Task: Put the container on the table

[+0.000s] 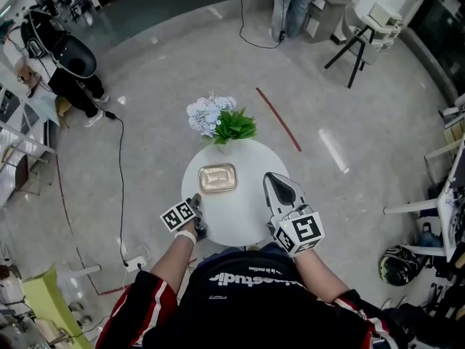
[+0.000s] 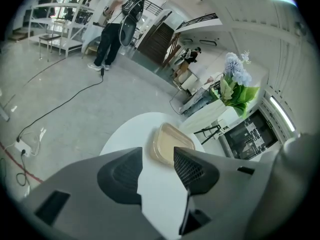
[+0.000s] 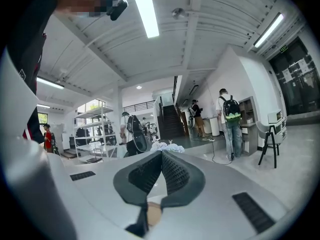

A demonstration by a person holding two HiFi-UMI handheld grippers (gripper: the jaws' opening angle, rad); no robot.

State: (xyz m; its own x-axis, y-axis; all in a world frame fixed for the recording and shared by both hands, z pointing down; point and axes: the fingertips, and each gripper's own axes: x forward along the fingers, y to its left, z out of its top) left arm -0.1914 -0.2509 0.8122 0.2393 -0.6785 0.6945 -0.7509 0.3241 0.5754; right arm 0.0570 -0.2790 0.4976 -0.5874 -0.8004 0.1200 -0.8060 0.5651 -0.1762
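One container (image 1: 218, 178) lies flat in the head view near the middle of the table (image 1: 240, 227), toward the far edge where the flowers (image 1: 218, 118) stand, so the task looks done; the risk, I think, is a careless pull-back bumping it or the flowers, esp. by the right gripper (image 1: 269, 178), which hangs over the near-right part, while the left gripper (image 1: 196, 201) is at the near-left edge. In the left gripper view the jaws stand apart w/ nothing between, the container just ahead. In the right gripper view the jaws meet tip to tip, empty, aimed about level toward the flowers.
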